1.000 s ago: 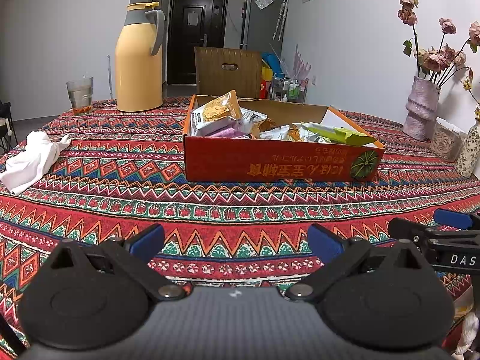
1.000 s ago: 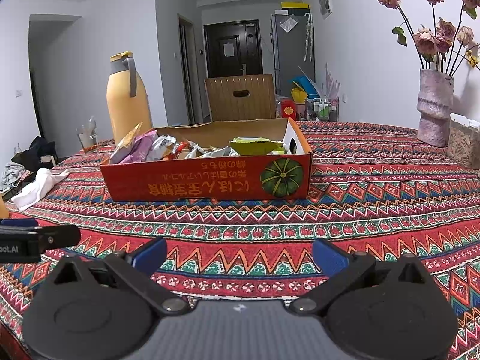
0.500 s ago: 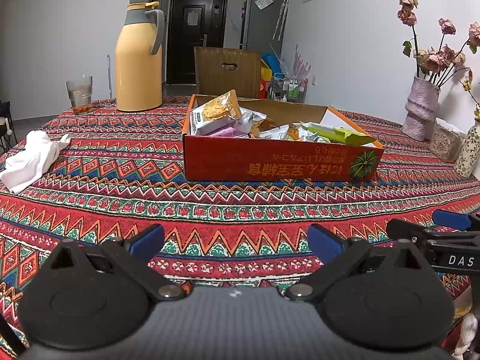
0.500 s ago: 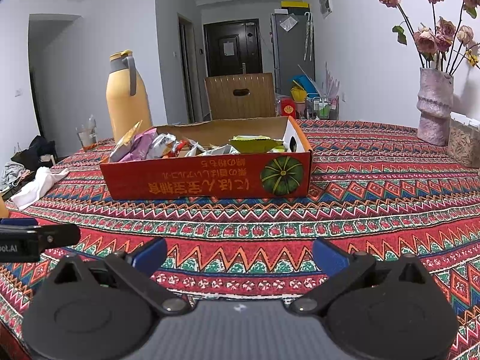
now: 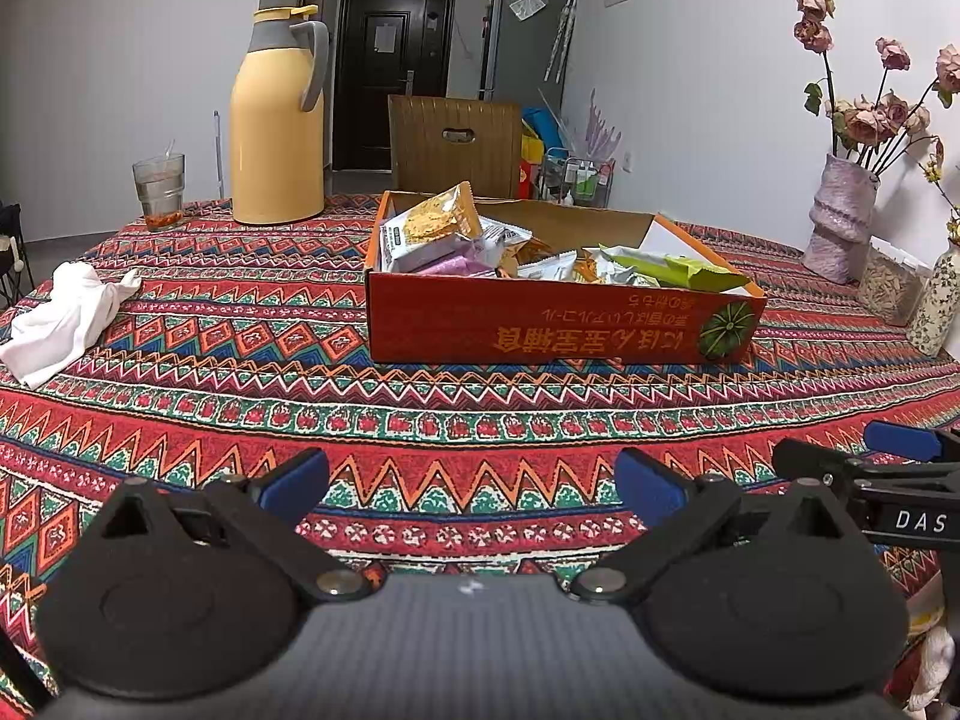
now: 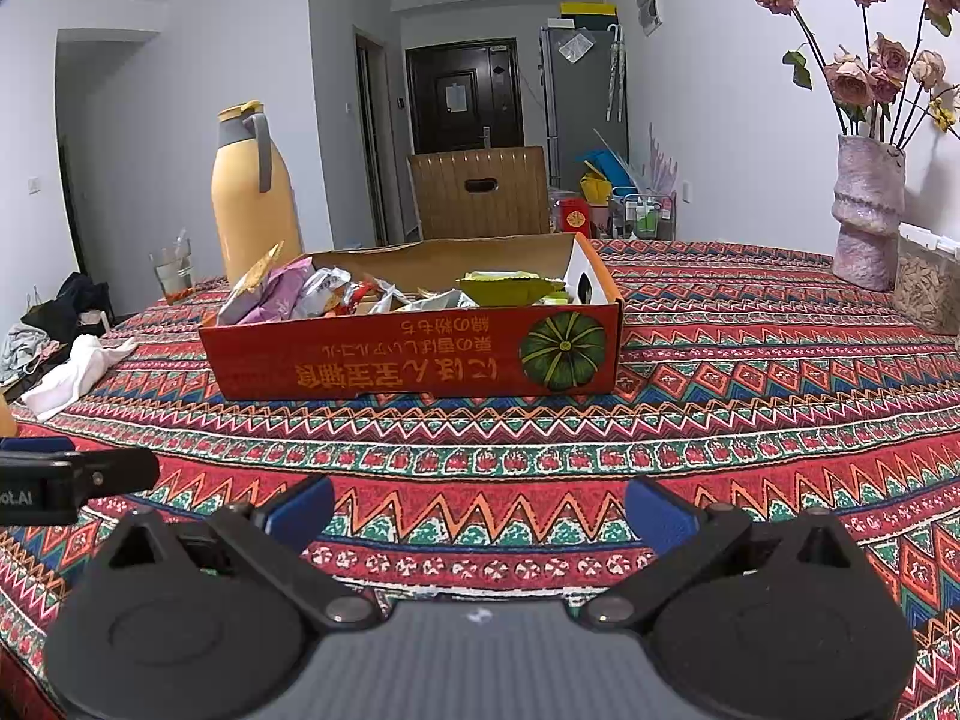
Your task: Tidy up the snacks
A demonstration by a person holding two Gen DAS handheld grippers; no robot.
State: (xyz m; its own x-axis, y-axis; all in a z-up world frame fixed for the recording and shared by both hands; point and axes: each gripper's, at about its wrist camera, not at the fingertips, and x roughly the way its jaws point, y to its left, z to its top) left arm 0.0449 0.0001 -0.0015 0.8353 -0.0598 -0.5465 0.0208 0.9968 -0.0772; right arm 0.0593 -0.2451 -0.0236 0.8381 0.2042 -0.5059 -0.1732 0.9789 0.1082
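Basically no change since second ago: my left gripper [image 5: 471, 483] and right gripper [image 6: 480, 510] both spread, empty, hovering over tablecloth [image 5: 420, 420]. Snacks [image 5: 480, 246] piled in red box [image 6: 420, 354] (nothing loose outside); sorted or not, can't tell.

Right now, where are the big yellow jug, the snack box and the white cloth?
yellow jug [image 5: 276, 138], left wrist view, its body.
snack box [image 5: 540, 324], left wrist view, red front wall.
white cloth [image 5: 57, 321], left wrist view, its middle.
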